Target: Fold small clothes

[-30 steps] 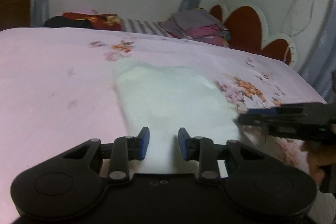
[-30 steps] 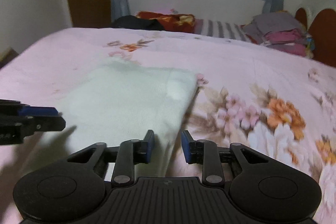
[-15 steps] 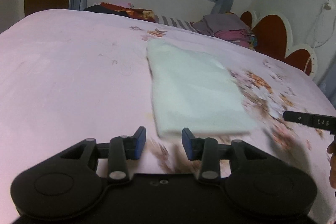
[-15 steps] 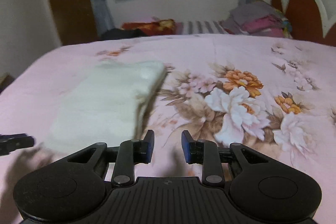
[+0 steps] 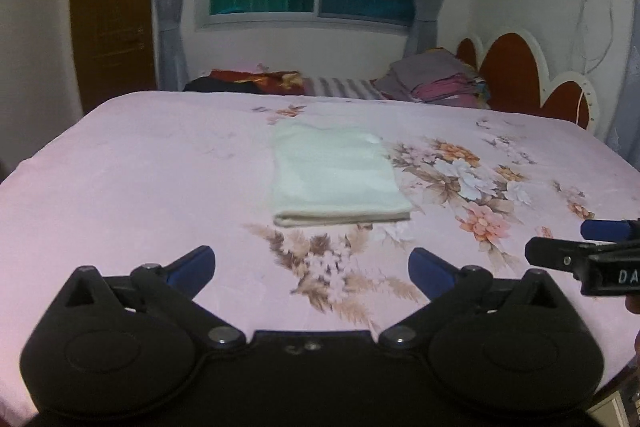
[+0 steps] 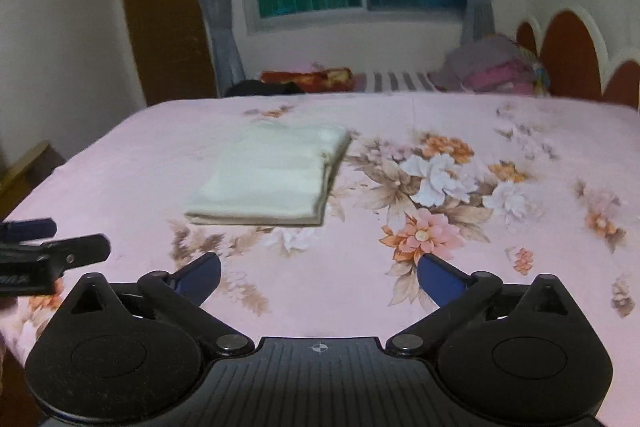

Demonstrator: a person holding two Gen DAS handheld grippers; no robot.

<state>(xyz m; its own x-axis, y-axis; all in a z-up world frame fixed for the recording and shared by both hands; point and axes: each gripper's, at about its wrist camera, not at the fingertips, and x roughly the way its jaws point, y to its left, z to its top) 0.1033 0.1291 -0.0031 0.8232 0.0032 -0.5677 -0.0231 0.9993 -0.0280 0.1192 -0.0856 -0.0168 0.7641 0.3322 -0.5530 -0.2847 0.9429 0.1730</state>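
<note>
A pale cream garment [image 5: 334, 175] lies folded into a flat rectangle on the pink floral bedsheet [image 5: 140, 167]. It also shows in the right wrist view [image 6: 276, 177]. My left gripper [image 5: 312, 269] is open and empty, held back from the garment's near edge. My right gripper [image 6: 319, 271] is open and empty too, also short of the garment. The right gripper's tip shows at the right edge of the left wrist view [image 5: 592, 251]. The left gripper's tip shows at the left edge of the right wrist view [image 6: 44, 247].
A stack of folded clothes [image 5: 436, 83] sits at the far right by the red headboard [image 5: 516, 75]. A red patterned cloth [image 5: 256, 81] and a striped cloth [image 5: 340, 89] lie along the bed's far edge. A brown door [image 5: 112, 15] stands at the left.
Both grippers have pulled back from the garment and opened wide. The garment now lies folded and free on the bed.
</note>
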